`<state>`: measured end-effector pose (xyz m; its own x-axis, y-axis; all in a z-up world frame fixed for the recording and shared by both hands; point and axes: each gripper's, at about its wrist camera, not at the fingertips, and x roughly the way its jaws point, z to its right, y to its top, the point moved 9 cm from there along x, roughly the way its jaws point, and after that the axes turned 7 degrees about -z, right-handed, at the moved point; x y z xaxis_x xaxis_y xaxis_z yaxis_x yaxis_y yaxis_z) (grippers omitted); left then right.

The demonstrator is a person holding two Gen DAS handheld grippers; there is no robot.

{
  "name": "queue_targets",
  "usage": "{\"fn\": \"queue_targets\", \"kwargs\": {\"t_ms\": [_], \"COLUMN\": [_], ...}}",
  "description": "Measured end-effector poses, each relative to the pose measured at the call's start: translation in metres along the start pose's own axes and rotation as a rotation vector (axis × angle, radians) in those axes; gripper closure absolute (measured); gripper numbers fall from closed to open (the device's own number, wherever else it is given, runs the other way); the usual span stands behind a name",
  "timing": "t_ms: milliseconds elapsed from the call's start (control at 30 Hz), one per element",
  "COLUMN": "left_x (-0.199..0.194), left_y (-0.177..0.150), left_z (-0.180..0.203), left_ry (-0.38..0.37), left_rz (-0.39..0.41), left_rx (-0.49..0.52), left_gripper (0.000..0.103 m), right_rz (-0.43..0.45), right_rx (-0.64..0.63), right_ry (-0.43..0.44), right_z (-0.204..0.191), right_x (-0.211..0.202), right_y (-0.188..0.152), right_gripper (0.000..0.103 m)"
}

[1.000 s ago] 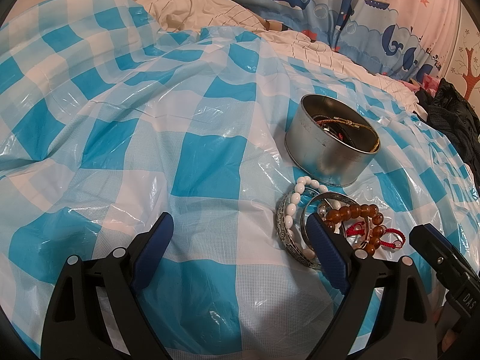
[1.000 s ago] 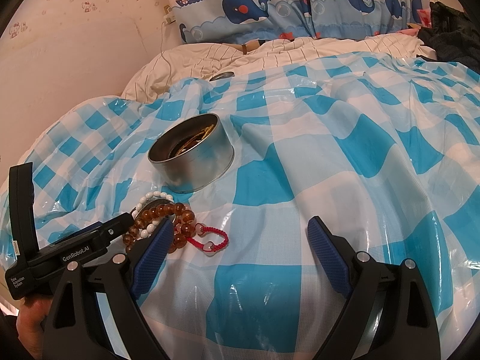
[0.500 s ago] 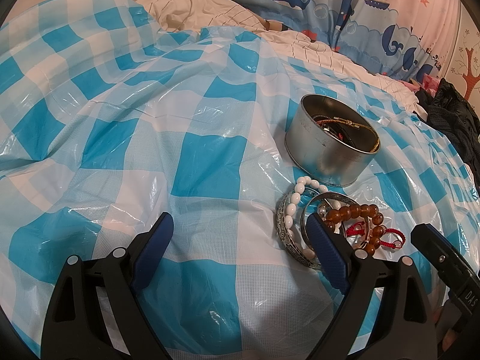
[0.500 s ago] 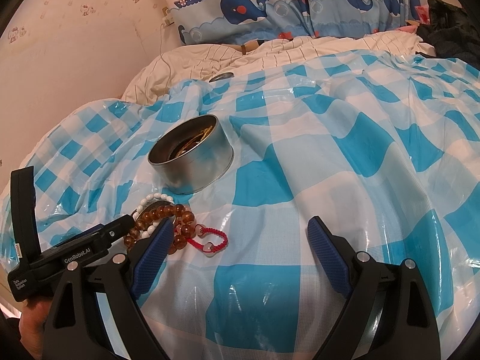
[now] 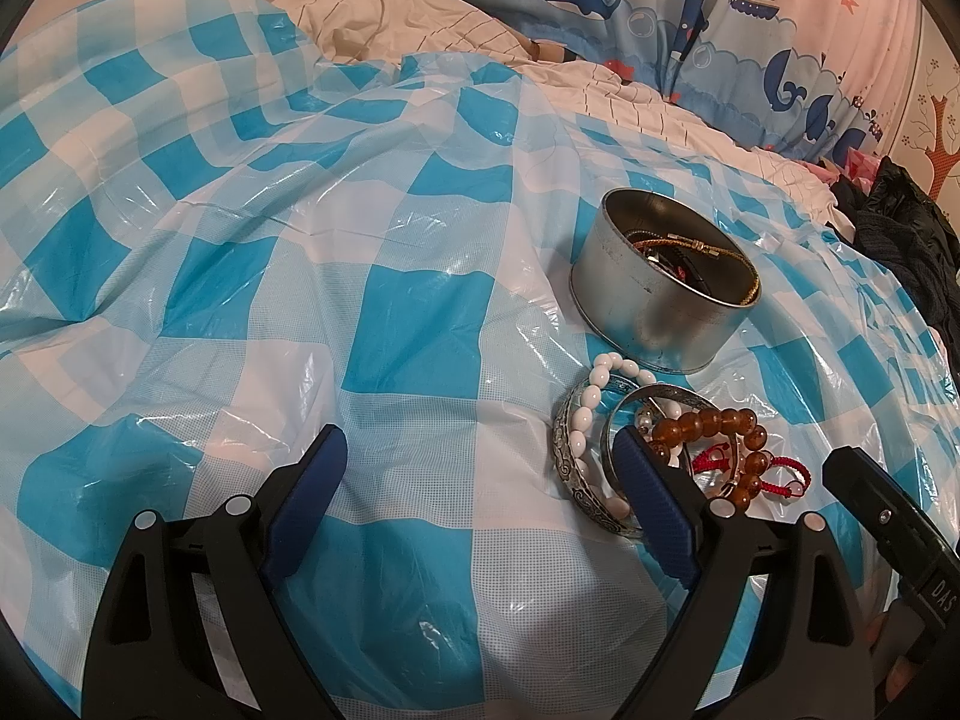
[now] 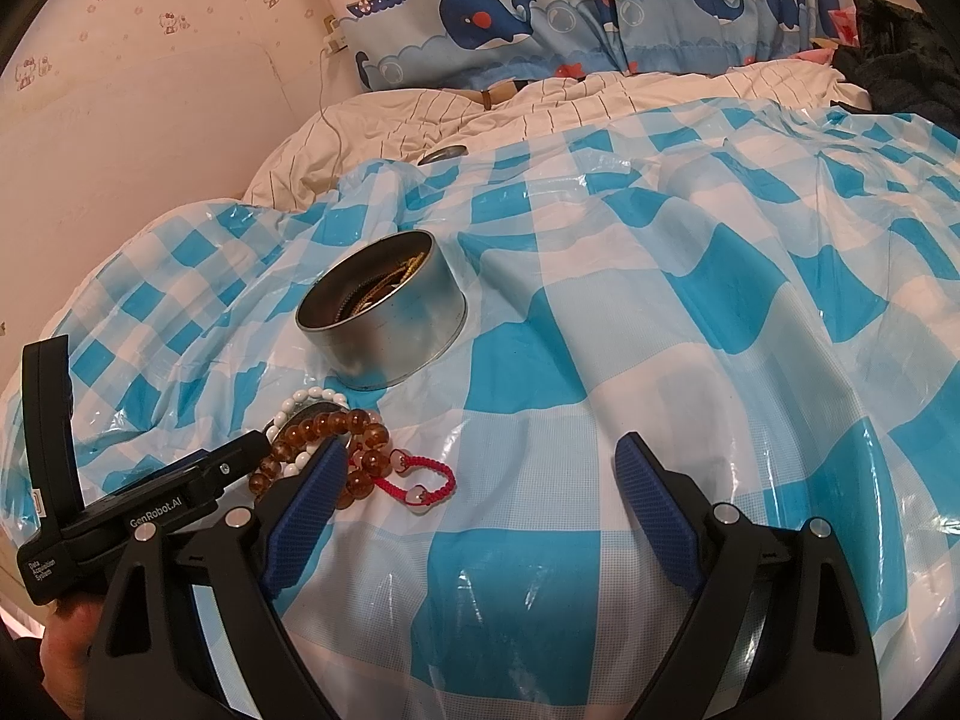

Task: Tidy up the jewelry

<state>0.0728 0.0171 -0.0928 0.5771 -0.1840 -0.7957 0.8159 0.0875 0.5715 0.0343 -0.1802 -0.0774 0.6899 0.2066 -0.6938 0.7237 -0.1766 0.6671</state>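
This is a bedroom in a home, likely a child's. A bed [image 6: 420, 114] with a cream striped quilt [image 5: 630, 96] fills the view, and a blue-and-white checked plastic sheet [image 5: 300, 240] is spread over it. Behind the bed hangs a curtain [image 6: 540, 6] printed with whales and sailboats. The wall [image 6: 150, 60] carries pink wallpaper with small cartoon cats, and a tree sticker [image 5: 939, 138] shows on another wall. A charger cable [image 6: 327, 90] runs down from a wall socket, and dark clothes [image 5: 900, 240] lie heaped at the bed's edge.
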Motion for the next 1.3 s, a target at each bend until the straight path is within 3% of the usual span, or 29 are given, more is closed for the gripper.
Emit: {"fn": "queue_targets", "kwargs": {"t_ms": [1300], "left_x": [-0.0002], "left_y": [0.0003], "left_z": [0.0003], "left_ry": [0.000], "left_rz": [-0.001], "left_rx": [0.000], "left_gripper": [0.017], "right_rz": [0.001], "right_rx": [0.004], "right_ry": [0.004], "right_z": [-0.0004], "right_x": [0.0000], "right_y": [0.0001], "right_gripper": [0.016]}}
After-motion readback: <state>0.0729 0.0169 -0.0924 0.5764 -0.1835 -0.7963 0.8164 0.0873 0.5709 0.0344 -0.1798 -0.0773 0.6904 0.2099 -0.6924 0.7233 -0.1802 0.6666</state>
